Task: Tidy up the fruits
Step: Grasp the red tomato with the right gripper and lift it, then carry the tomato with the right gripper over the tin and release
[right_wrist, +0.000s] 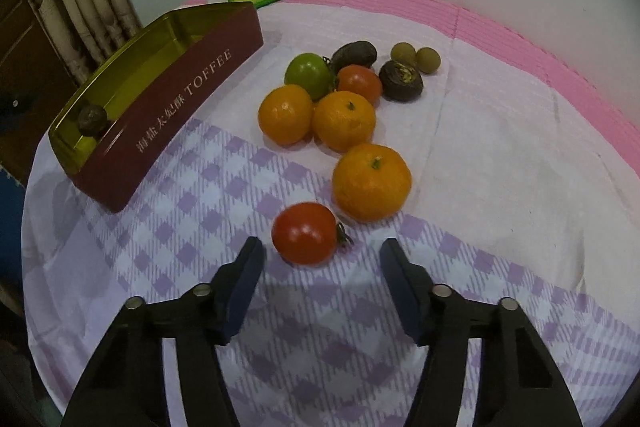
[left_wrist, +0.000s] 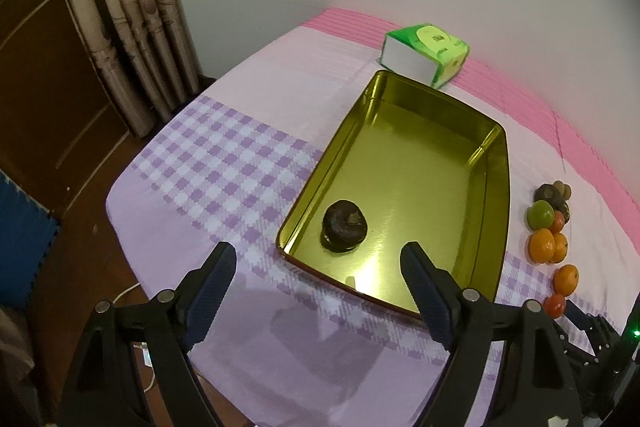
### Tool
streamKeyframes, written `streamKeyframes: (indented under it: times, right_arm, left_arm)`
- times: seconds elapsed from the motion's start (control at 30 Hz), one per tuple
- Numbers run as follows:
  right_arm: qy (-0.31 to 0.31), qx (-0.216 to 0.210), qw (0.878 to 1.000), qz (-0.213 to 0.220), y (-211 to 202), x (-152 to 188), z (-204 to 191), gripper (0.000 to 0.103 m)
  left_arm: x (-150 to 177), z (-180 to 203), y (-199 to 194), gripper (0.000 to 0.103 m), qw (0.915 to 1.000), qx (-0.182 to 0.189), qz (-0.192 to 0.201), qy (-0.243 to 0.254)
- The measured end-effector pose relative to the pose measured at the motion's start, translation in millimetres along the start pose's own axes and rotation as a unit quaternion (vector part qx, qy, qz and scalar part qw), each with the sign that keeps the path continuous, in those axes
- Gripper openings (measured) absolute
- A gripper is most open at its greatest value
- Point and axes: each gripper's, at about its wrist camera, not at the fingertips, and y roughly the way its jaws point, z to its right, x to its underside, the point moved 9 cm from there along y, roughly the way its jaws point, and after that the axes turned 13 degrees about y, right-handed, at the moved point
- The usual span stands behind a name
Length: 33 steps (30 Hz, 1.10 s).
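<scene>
A gold-lined tin tray with a dark red outside lies on the cloth. One dark brown fruit sits in its near left corner, also seen in the right wrist view. My left gripper is open and empty, above the tray's near edge. My right gripper is open and empty, just short of a red tomato. Beyond lie three oranges, a green tomato, another red tomato, two dark fruits and two small tan fruits.
A green tissue pack lies past the tray's far end, by the white wall. The table has a purple checked and pink cloth; its left edge drops to the floor. Curtains hang at the left.
</scene>
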Motion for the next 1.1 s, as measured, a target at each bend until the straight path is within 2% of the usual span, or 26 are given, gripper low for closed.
streamKeyframes:
  times: [0.07,0.17,0.27,0.57,0.73,0.9,1.1]
  right_arm:
    - [0.001,0.002,1.0,0.001,0.7,-2.3,-1.0,0.049]
    - [0.002,-0.003,1.0,0.001,1.1,-3.7,-2.6,0.043]
    - [0.0,-0.007,1.0,0.0,0.5,-4.1,-4.1,0.039]
    - [-0.008,-0.023,1.0,-0.005,-1.2,-0.4,-12.7,0.036]
    - [-0.014,-0.035,0.999,0.008,-15.2,-9.1,-24.0,0.036]
    - [-0.028,-0.067,0.997,0.033,-34.3,-42.9,-54.3,0.036]
    - [-0.068,-0.1,0.992,0.045,-34.6,-77.0,-115.4,0.036]
  left_arm:
    - [1.1,-2.2,-0.5,0.081,1.0,0.001,-0.001,-0.004]
    - [3.2,-4.8,-0.9,0.082,0.9999,0.002,-0.004,-0.013]
    - [3.8,-6.0,-0.7,0.088,0.9999,0.0,-0.005,-0.015]
    - [6.2,-10.7,1.7,0.091,0.9995,-0.001,-0.013,-0.029]
    - [6.9,-19.4,2.6,0.091,0.9986,-0.004,-0.014,-0.051]
    - [7.6,-31.7,1.4,0.092,0.997,-0.013,-0.013,-0.076]
    - [10.5,-49.4,1.5,0.092,0.9931,-0.026,-0.015,-0.114]
